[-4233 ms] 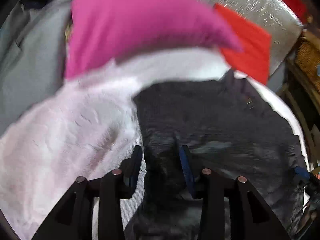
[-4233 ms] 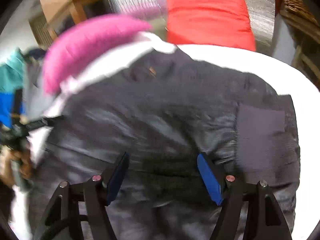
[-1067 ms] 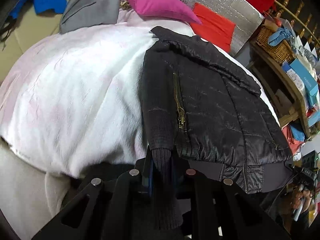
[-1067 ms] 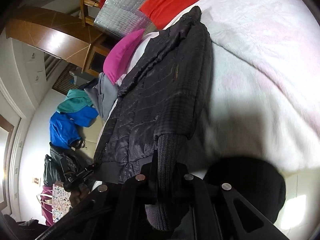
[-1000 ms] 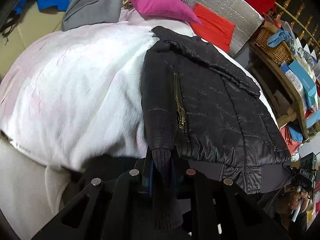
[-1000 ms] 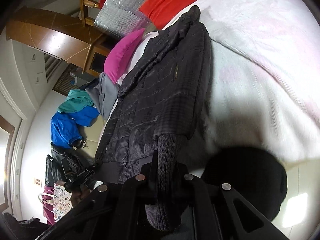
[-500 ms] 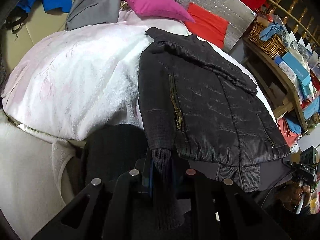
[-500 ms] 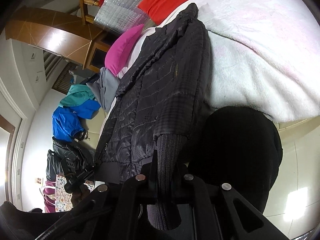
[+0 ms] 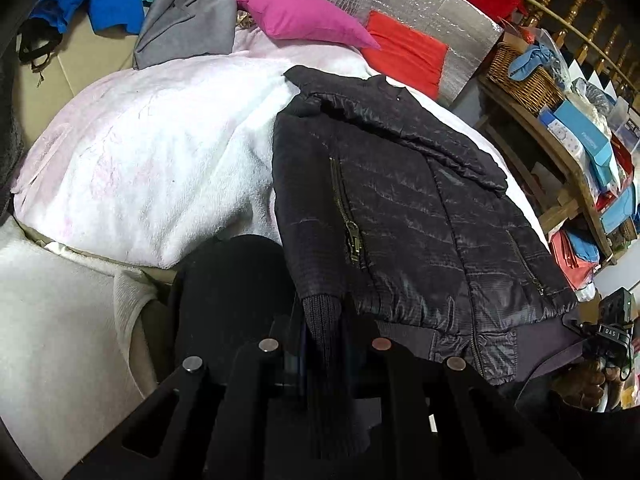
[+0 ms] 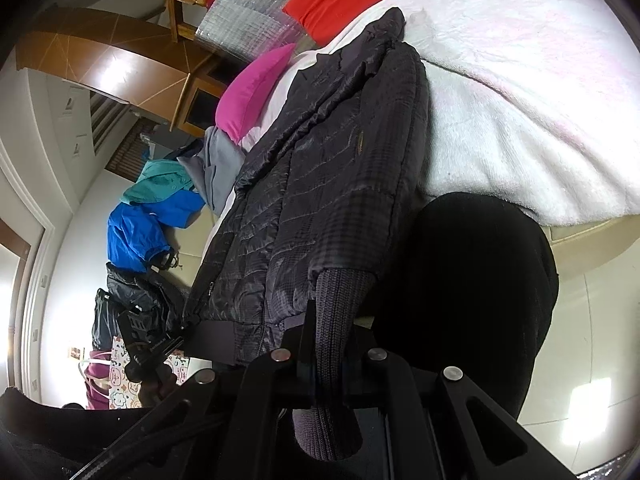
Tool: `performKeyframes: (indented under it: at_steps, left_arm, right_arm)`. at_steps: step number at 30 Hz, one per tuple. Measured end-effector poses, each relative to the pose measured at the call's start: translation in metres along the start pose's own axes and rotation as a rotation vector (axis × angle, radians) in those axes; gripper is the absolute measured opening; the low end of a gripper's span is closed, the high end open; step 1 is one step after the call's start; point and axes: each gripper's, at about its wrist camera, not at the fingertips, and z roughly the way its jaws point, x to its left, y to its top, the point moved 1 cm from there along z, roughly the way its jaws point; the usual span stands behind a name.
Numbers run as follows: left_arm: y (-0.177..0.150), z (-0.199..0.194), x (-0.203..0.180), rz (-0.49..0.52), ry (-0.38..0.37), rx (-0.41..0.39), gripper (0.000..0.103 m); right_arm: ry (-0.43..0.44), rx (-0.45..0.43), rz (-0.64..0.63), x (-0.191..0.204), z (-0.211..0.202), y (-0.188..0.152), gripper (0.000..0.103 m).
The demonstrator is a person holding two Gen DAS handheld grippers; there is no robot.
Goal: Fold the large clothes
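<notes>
- Left wrist view: black jacket (image 9: 400, 208) spread front-up on a white blanket (image 9: 152, 160), collar toward the pink pillow (image 9: 304, 16), hem hanging off the near edge.
- Long axis from collar to hem, running away from the camera toward the pillow and red cushion (image 9: 404, 52); main zip along that same line.
- Left gripper (image 9: 324, 344) pressed together on one ribbed cuff (image 9: 320, 320), knit pinched between the jaws and trailing down past them.
- Right wrist view: right gripper (image 10: 328, 344) likewise clamped on the other cuff (image 10: 340, 304), sleeve lying along the jacket's side.
- Handling, as a judgement: padded shell looks soft and light but bulky (likely to spring back from a crease); shiny fabric probably slippery over the fleece, so liable to slide when pulled.
- Cuffs seem the best hold: thick, stretchy rib gives the pads grip where the quilted nylon would slip. Hem band (image 9: 404, 334) a fair second choice.
- Sleeves not yet folded across the body.
- Elsewhere: grey garment (image 9: 188, 24) and blue one (image 9: 108, 0) heaped beyond the bed.
</notes>
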Motion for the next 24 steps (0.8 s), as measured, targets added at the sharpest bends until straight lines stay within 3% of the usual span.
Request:
performKeyframes:
  at_steps: [24]
  left_arm:
    - [0.02,-0.005,-0.007,0.024,-0.033,-0.05,0.015]
  right_arm:
    - [0.048,-0.015,-0.051,0.009,-0.019,0.005,0.009]
